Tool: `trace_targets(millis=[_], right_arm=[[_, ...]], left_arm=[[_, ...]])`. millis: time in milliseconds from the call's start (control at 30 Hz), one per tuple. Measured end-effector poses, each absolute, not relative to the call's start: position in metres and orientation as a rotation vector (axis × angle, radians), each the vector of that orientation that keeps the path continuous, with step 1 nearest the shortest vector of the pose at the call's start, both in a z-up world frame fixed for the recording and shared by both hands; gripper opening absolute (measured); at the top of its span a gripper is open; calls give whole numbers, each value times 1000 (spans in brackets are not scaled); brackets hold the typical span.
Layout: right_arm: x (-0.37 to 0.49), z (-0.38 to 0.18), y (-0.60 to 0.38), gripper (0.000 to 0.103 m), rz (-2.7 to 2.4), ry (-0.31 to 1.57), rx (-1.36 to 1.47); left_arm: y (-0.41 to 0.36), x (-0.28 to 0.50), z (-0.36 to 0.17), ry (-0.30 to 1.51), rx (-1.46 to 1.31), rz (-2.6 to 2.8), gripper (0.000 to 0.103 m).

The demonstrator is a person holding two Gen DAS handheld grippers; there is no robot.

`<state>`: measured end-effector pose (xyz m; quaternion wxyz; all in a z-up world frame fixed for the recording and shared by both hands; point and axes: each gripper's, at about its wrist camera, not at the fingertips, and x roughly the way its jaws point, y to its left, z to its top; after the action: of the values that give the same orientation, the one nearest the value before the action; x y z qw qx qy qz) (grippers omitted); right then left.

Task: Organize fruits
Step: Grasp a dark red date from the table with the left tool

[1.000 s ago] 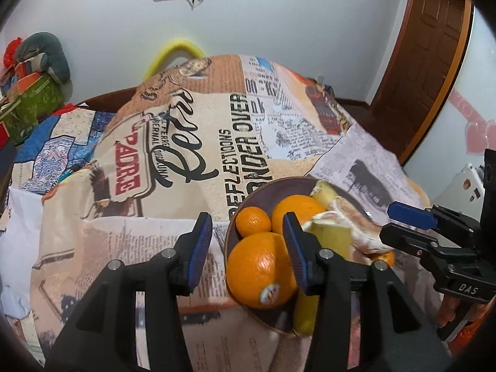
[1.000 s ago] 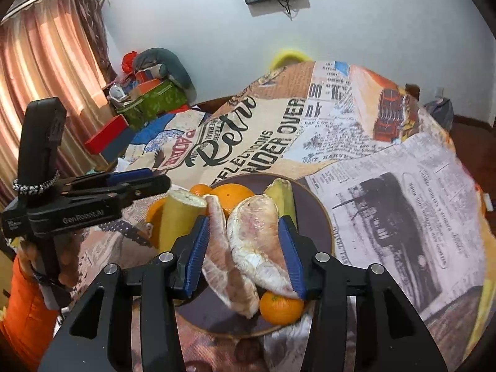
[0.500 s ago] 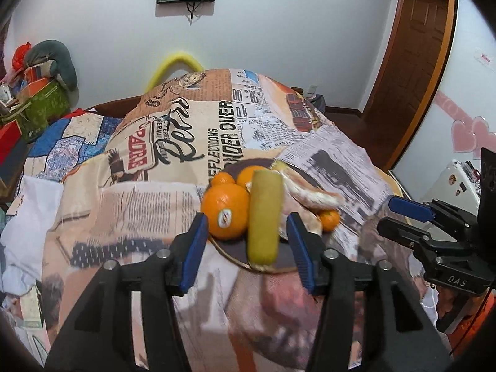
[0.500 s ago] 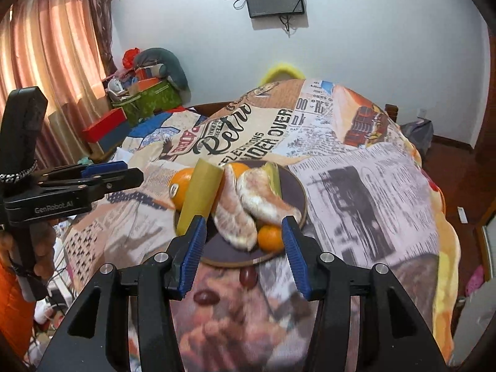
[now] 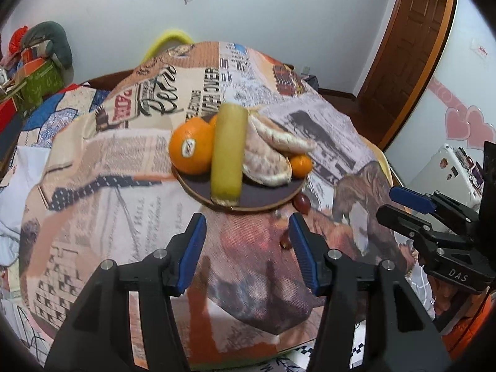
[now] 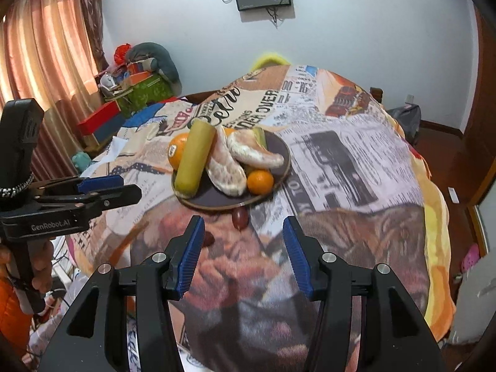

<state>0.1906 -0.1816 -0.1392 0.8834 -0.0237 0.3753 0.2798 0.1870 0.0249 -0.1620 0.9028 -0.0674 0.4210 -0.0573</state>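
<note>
Nearby, two grapes [image 6: 240,218] on the cloth [image 6: 356,161] just beside the plate [image 6: 280,150]; both tools [image 5: 246,241] [image 6: 241,243] wide, empty

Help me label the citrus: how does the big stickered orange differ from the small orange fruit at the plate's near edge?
The stickered orange is clearly bigger than the small orange fruit. It carries an oval label; the small one shows none. It sits at the plate's left side behind the yellow-green cylinder, while the small one sits on the right, against the peeled segments. Both are round, orange, unpeeled and on the plate.
</note>
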Motion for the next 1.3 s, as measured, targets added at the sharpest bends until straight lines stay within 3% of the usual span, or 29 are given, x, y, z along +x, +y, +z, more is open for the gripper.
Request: trace_targets(millis=[533, 633, 700, 833, 967, 1300], right_arm=[[194, -173, -194, 49, 557, 867, -34], [197, -175, -194, 49, 561, 872, -30], [199, -176, -193, 49, 564, 873, -31], [205, -179, -189, 49, 572, 880, -31], [211, -182, -184, 49, 583, 885, -31], [229, -193, -156, 49, 634, 910, -48]], left_arm=[[-14, 204, -214, 985, -94, -180, 55], [-21, 209, -218, 987, -81, -198, 48], [-28, 213, -221, 994, -66, -216, 37], [-37, 217, -228, 997, -19, -219, 31], [-37, 218, -229, 987, -17, -227, 17], [-13, 215, -213, 945, -57, -208, 16]])
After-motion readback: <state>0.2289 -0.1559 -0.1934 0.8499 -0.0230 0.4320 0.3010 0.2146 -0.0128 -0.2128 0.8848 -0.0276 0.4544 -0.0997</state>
